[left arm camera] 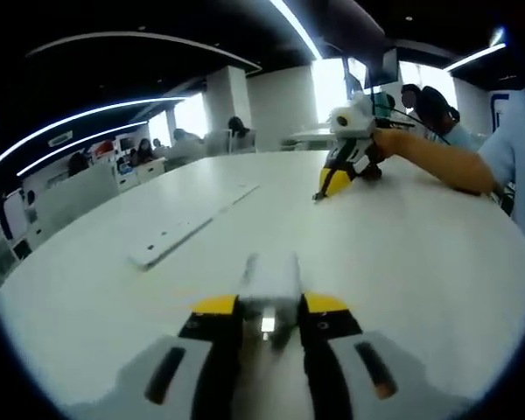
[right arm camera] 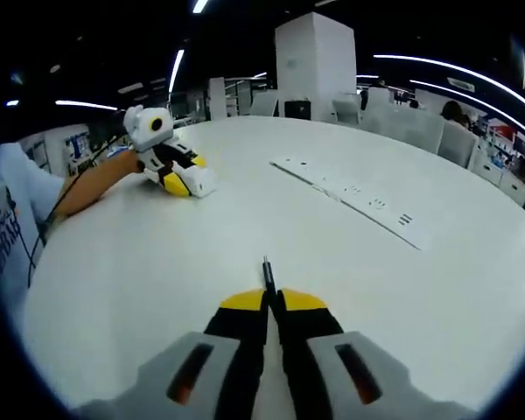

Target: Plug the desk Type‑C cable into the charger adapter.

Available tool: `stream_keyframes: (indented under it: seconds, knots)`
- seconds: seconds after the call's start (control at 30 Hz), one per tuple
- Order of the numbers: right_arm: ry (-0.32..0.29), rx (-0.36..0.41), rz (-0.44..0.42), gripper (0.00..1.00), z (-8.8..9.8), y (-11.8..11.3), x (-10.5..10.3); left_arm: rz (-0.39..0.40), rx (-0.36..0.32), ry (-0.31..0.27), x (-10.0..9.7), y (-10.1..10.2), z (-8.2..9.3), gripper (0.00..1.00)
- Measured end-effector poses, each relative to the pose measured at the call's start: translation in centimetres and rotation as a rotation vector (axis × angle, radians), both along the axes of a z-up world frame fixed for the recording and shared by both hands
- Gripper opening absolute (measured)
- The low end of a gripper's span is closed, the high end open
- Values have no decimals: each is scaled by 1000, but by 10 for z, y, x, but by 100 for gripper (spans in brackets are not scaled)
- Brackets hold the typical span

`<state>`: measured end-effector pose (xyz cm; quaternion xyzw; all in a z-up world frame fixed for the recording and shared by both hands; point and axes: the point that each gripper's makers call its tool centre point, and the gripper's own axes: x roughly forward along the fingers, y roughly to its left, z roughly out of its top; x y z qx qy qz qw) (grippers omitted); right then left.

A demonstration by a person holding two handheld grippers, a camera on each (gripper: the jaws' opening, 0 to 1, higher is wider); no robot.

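Desk (left arm camera: 437,262) first: a broad white round top carrying everything, with a long flat white strip (right arm camera: 350,194), apparently a built-in socket panel, running across its middle. I can't read its markings.

My left gripper (left arm camera: 269,306) is clamped on the white charger adapter (left arm camera: 269,278), a blocky white body squeezed between the yellow-tipped jaws and resting low over the desk near the edge closest to me. I judge I'm holding it braced there so the port faces outward and stays steady for the plug; the port itself I can't make out. In the right gripper view, that same gripper (right arm camera: 182,179) sits toward the far-left edge of the desk, my forearm (right arm camera: 92,188) laid along the top for support.

My right gripper (right arm camera: 274,302) has its jaws pressed together on the thin dark Type‑C cable (right arm camera: 267,273), whose tip sticks out just past them, pointing across the bare desk. Pinching it that close to the end should keep the plug stiff for insertion.

The two grippers are well apart, so the plugging isn't done; I need to bring cable tip and adapter together and line them up.
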<state>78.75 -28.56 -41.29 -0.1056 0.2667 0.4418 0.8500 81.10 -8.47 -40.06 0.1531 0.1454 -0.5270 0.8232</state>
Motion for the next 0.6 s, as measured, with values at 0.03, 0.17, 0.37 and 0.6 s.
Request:
stream_keyframes:
  seconds: [0.03,0.17,0.37,0.6]
  knots:
    - [0,-1,0,7,0,0,0,-1,0,2,0,0,0,27]
    - [-4,-15,0,7,0,1,2,-20,6,4,-5,-1,0,27]
    - [3,-15,-6,7,0,1,3,-42,9,13,-11,-4,0,27]
    - [5,-23,0,7,0,2,2,-62,17,7,-15,-7,1,27]
